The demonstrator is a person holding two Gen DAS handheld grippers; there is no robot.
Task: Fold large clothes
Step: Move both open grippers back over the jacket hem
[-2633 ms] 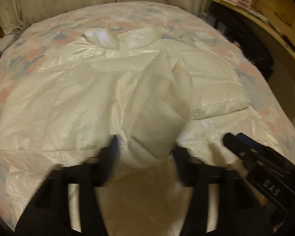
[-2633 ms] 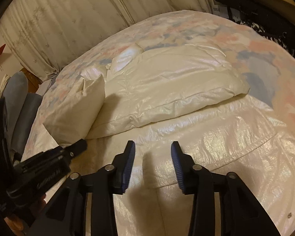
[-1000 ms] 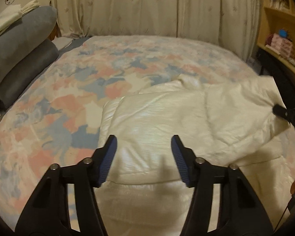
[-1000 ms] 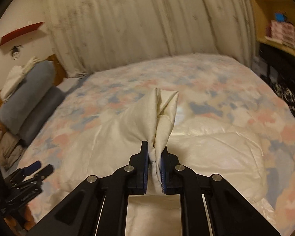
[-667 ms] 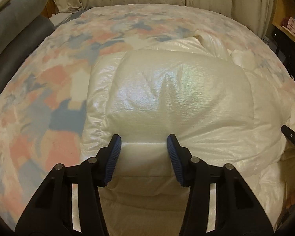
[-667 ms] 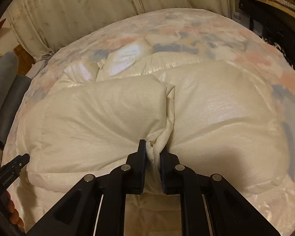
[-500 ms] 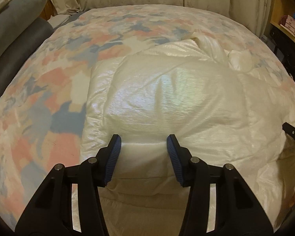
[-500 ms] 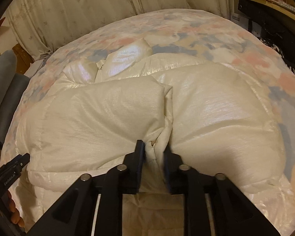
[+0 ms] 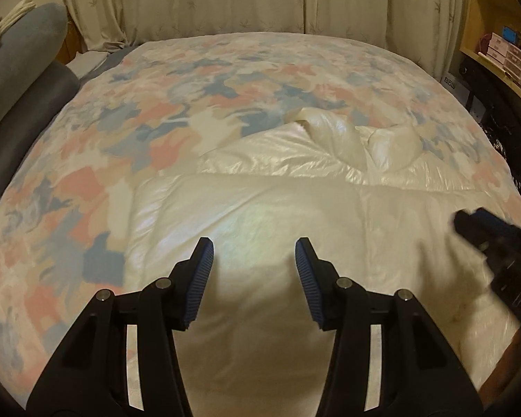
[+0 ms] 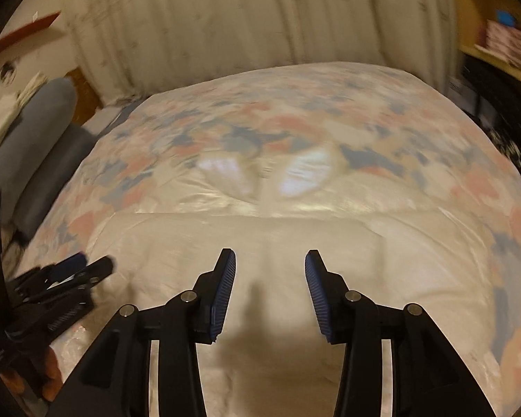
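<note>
Both tools hang above the garment with nothing between their fingers. Left hand-held gripper (image 9: 254,259) has its jaws spread wide, the blue ribbed pads (image 9: 201,278) clear of the fabric, and it points over the near part of the cream padded jacket (image 9: 260,215). Right hand-held gripper (image 10: 269,272) is likewise spread and holds nothing; it hovers over the middle of the same garment, and its view is smeared, so fine detail there cannot be read.

That jacket lies on the bed (image 9: 225,80), on a floral cover of pink, blue and cream, towards the near side. Its two sleeves look folded inward across the body, meeting near a centre seam, while the collar flaps (image 10: 305,172) stick up at the far end. Laid this way, the bulk forms a rough rectangle, which is probably why both tools are empty: the side folds seem done and the fabric rests under its own weight.

Grey pillows (image 9: 21,80) are stacked at the left edge of the bed, well apart from the garment, and curtains (image 9: 260,0) hang behind.

Judging by the layout, a lengthwise fold is what remains, likely needing a grip at the near hem or far corners. Puffy, slick filling may spring open once let go.
</note>
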